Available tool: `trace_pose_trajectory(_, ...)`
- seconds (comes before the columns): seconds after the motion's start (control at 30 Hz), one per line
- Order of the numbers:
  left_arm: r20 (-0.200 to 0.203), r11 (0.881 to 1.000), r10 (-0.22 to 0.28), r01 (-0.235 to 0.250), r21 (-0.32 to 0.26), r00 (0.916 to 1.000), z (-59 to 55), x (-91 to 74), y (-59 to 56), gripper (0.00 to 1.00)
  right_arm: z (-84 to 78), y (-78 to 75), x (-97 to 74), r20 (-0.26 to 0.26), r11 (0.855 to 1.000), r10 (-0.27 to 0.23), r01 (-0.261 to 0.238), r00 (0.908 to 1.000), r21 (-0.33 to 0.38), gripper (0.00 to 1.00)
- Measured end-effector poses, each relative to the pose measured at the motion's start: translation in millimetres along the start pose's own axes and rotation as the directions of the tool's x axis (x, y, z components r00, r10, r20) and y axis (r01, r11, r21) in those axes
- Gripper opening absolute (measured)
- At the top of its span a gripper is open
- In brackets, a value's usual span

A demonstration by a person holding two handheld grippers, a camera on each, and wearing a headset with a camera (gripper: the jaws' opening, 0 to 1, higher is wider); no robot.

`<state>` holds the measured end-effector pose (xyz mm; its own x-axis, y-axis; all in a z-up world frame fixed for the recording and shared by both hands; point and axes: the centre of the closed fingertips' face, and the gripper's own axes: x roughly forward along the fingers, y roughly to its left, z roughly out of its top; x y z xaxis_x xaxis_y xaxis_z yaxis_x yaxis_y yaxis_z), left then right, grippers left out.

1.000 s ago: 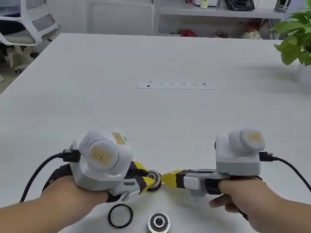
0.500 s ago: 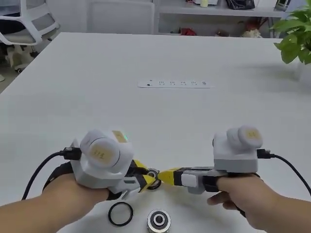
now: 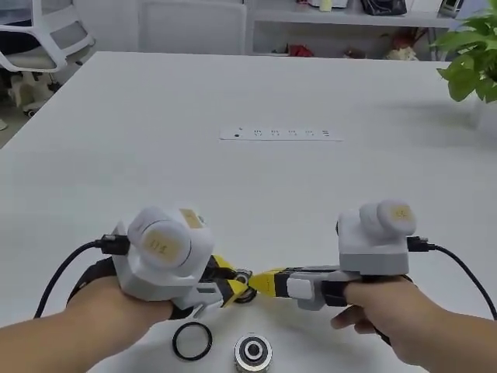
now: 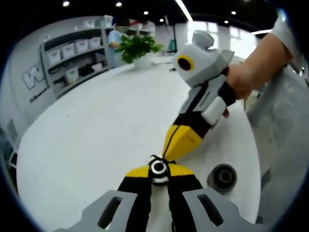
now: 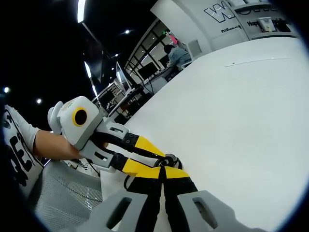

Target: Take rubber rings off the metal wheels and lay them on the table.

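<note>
The left gripper (image 3: 235,286) is clamping the metal wheel (image 4: 158,167). The right gripper (image 3: 262,284), jaws together apparently on its rubber ring (image 5: 173,162), is barely shifting leftward, so the ring isn't freed yet.

Office-style lab around me, my wide white table (image 3: 233,93), swivel office chair (image 3: 35,43) at 10 o'clock, wall shelves (image 3: 342,17) at 12 o'clock, potted plant (image 3: 470,54) at 2 o'clock, power strip (image 3: 281,135) mid-table, racks of storage bins (image 4: 67,53), ceiling spotlights (image 4: 118,4)

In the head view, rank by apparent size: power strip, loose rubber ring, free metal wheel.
1. power strip, longest despite lying farthest.
2. rubber ring and free metal wheel, both near the camera, look about alike; I won't rank them.
</note>
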<state>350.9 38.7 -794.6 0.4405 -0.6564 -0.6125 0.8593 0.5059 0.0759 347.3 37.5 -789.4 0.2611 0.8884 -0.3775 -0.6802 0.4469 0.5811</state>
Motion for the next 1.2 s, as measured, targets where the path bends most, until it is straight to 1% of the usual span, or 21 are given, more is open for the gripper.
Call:
trace_pose_trajectory(0.03, 0.001, 1.0, -0.001, 0.001, 0.001, 1.0, 0.1, 0.0, -0.3, 0.12, 2.8, 2.5, 0.4, 0.015, 1.0, 0.013, -0.013, 0.9998, 0.009, 0.0)
trace_pose_trajectory(0.07, 0.002, 1.0, -0.002, 0.002, 0.001, 1.0, 0.2, 0.1, -0.6, 0.12, 3.5, 7.5, 1.2, 0.014, 0.999, 0.037, -0.038, 0.9992, 0.009, 0.0)
trace_pose_trajectory(0.1, 0.002, 1.0, 0.0, 0.0, 0.001, 1.0, 0.3, 0.2, -0.6, 0.12, 2.6, 8.9, 1.8, 0.005, 1.0, 0.029, -0.029, 0.9996, -0.003, 0.0)
trace_pose_trajectory(0.13, 0.001, 1.0, 0.0, 0.0, 0.0, 1.0, 0.3, 0.1, -0.4, 0.12, 5.6, 10.2, 1.7, 0.014, 0.999, 0.038, -0.037, 0.9992, -0.03, 0.0)
trace_pose_trajectory(0.17, 0.002, 1.0, -0.001, 0.001, 0.0, 1.0, 0.4, 0.0, -0.1, 0.12, 7.5, 12.0, 1.9, 0.023, 0.999, 0.048, -0.048, 0.9986, -0.005, 0.0)
trace_pose_trajectory(0.23, 0.001, 1.0, -0.001, 0.001, 0.0, 1.0, 0.6, -0.1, 0.1, 0.12, 7.0, 12.2, 2.8, 0.018, 0.999, 0.041, -0.041, 0.999, -0.015, 0.0)
trace_pose_trajectory(0.4, 0.004, 1.0, 0.003, -0.003, -0.007, 1.0, 1.2, -0.2, 0.6, 0.12, 7.4, 8.6, 1.3, 0.027, 1.0, 0.028, -0.027, 0.9992, -0.015, 0.0)
trace_pose_trajectory(0.6, -0.002, 1.0, 0.005, -0.005, 0.007, 1.0, 1.5, 0.0, 1.2, 0.13, 6.4, 6.3, 0.2, 0.028, 1.0, 0.014, -0.014, 0.9995, -0.013, 0.0)
trace_pose_trajectory(0.8, -0.001, 1.0, -0.017, 0.017, 0.0, 0.9999, 1.0, -1.1, 1.5, 0.14, 5.5, 3.5, -0.7, 0.024, 1.0, 0.005, -0.005, 0.9997, -0.015, 0.0)
trace_pose_trajectory(1.0, 0.002, 1.0, -0.016, 0.016, 0.003, 0.9999, 0.3, -4.5, 2.2, 0.16, 8.1, 2.3, -3.4, 0.035, 1.0, 0.0, 0.0, 0.9994, -0.007, 0.0)
trace_pose_trajectory(1.2, 0.013, 0.999, -0.028, 0.028, 0.016, 0.9995, 2.4, -11.3, -1.6, 0.2, 9.4, 3.6, -4.8, 0.038, 1.0, 0.004, -0.004, 0.9993, -0.002, 0.0)
